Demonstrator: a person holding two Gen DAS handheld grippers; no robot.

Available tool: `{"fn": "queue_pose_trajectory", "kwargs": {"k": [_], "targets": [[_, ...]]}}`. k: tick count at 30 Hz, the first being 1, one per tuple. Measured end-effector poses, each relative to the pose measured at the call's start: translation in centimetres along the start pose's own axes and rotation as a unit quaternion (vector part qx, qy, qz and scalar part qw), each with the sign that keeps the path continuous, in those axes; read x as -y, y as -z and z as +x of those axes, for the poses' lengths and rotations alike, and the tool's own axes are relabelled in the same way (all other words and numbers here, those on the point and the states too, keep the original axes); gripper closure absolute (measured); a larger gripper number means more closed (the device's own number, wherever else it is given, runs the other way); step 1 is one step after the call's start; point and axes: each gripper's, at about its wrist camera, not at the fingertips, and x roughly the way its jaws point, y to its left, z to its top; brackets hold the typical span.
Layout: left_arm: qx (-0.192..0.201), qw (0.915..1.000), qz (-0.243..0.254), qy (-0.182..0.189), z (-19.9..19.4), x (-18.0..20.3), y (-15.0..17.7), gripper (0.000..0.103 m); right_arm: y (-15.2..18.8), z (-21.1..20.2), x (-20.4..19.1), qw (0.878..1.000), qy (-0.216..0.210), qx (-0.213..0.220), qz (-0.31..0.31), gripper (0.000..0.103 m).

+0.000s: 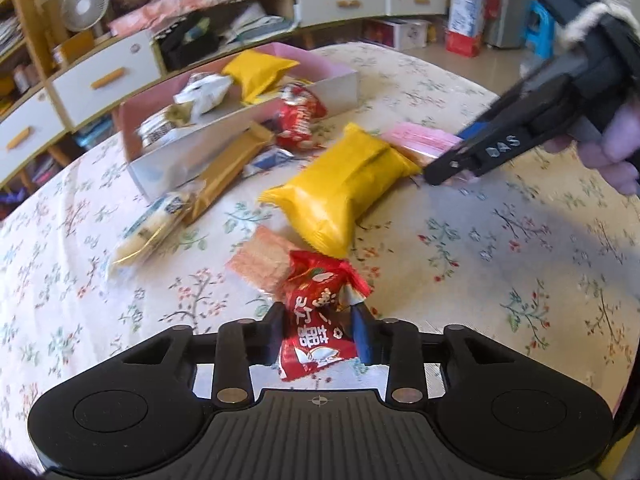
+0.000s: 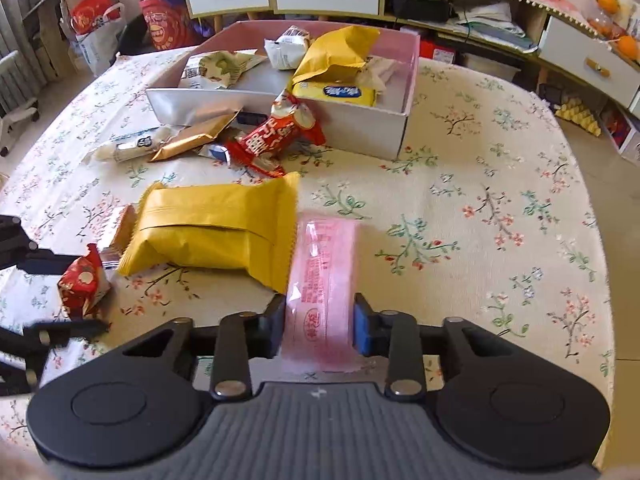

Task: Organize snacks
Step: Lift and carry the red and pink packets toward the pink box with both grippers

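My left gripper point(image 1: 318, 312) is shut on a red snack packet point(image 1: 316, 312), held just above the floral tablecloth; the packet also shows in the right wrist view point(image 2: 82, 284). My right gripper point(image 2: 320, 320) is shut on a pink snack packet point(image 2: 324, 276), which also shows in the left wrist view point(image 1: 420, 142). A large yellow packet point(image 2: 216, 228) lies between the two grippers. The pink-lined box point(image 2: 360, 128) stands farther back and holds several snacks, among them a yellow packet point(image 2: 336, 60) and white packets point(image 2: 288, 48).
In front of the box lie a red packet point(image 2: 276, 132), a gold bar point(image 2: 192, 138), a white-wrapped roll point(image 2: 132, 146) and a small blue-white packet point(image 2: 218, 151). An orange wafer packet point(image 1: 264, 260) lies by the left gripper. Drawers and shelves stand behind the table.
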Motion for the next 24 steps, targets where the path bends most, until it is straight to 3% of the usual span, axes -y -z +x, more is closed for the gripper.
{"fn": "queue_pose_trajectory", "kwargs": {"k": [11,24], "targets": [[0.012,0.9993,-0.030,0.021,-1.5,-0.8,-0.9,0.077,-0.4,-2.1,0.9,1.000,-0.009,0.022,0.016,0.074],[0.058,0.9967,-0.056,-0.003,-3.0,-2.2,-4.5,0.077,-3.2,-4.2,1.7,0.996,-0.017,0.073,0.042,0.074]]}}
